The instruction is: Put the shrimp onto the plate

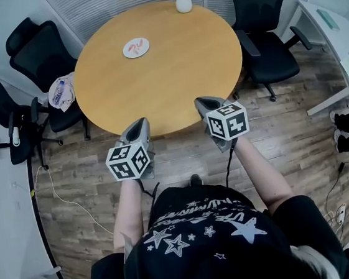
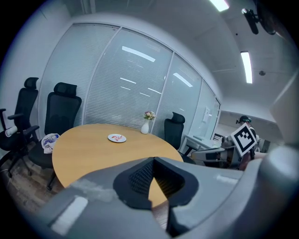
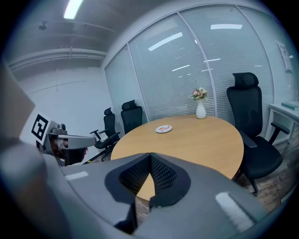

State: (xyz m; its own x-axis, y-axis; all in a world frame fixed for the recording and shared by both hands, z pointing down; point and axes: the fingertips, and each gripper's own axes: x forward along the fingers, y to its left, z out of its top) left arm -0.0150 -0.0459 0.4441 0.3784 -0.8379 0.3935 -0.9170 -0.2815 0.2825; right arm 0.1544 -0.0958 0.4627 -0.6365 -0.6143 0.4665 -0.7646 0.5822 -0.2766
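Note:
A small white plate (image 1: 136,47) lies on the far left part of the round wooden table (image 1: 173,73), with pink-red shrimp (image 1: 138,45) lying on it. The plate (image 2: 117,137) shows small and distant in the left gripper view, and the plate (image 3: 164,129) likewise in the right gripper view. My left gripper (image 1: 140,122) and right gripper (image 1: 203,101) hover side by side at the table's near edge, well short of the plate. In both gripper views the jaws meet at their tips with nothing between them, left gripper (image 2: 153,161) and right gripper (image 3: 150,155) alike.
A white vase with flowers (image 1: 183,2) stands at the table's far edge. Black office chairs (image 1: 262,26) ring the table, and one on the left carries a bag (image 1: 61,92). A white desk (image 1: 338,36) stands at the right. Cables (image 1: 62,198) trail over the wood floor.

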